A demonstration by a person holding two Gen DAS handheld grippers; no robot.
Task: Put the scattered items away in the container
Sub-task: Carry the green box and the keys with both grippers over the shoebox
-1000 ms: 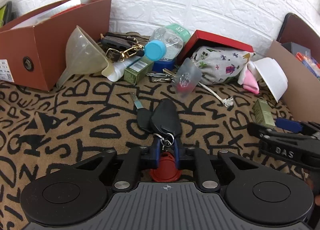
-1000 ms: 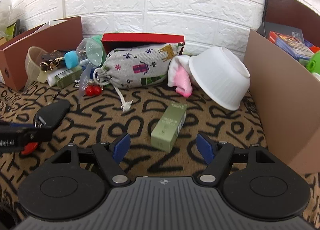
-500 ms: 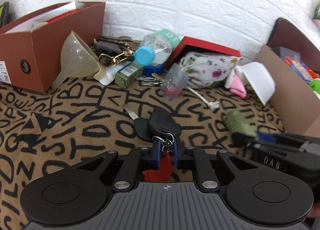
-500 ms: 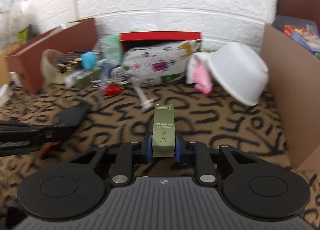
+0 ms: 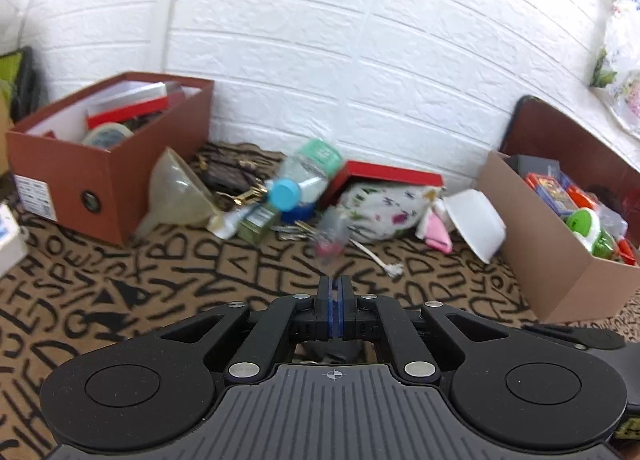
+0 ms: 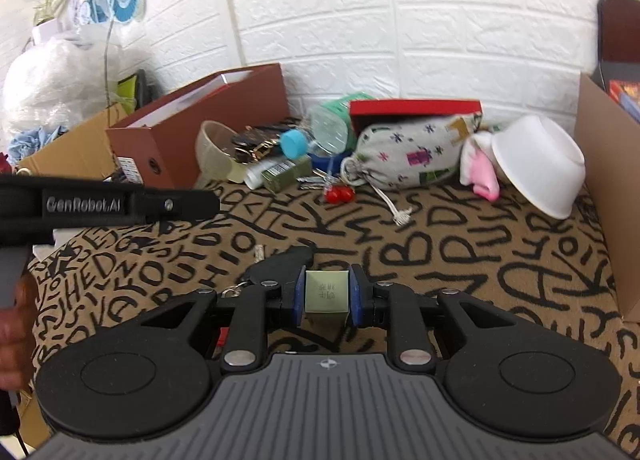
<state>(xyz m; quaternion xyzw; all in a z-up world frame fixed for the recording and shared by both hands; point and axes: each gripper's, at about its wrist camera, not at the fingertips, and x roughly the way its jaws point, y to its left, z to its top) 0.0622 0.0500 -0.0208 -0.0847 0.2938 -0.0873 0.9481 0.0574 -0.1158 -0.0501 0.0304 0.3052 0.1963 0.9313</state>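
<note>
My right gripper [image 6: 326, 294] is shut on a small green box [image 6: 326, 292] and holds it above the patterned cloth. My left gripper [image 5: 333, 296] is raised with its jaws pressed together; a dark shape hangs just below them, and I cannot tell whether it is the key bunch. In the right wrist view a black car key [image 6: 280, 262] shows just left of my fingers, above the cloth, with the left gripper's body [image 6: 108, 203] at far left. The cardboard box [image 5: 560, 256] with toys stands at right, the brown shoebox [image 5: 108, 163] at left.
Against the white brick wall lie a funnel [image 5: 180, 191], a plastic bottle with blue cap [image 5: 304, 179], a second green box [image 5: 256, 221], a printed drawstring bag [image 5: 384, 211], a red lid [image 5: 392, 175], a pink cloth [image 5: 438, 230] and a white bowl [image 5: 476, 223].
My left gripper has lifted and tilted up; the keys have dropped out of its view. My right gripper closed on the green box and raised it off the cloth.
</note>
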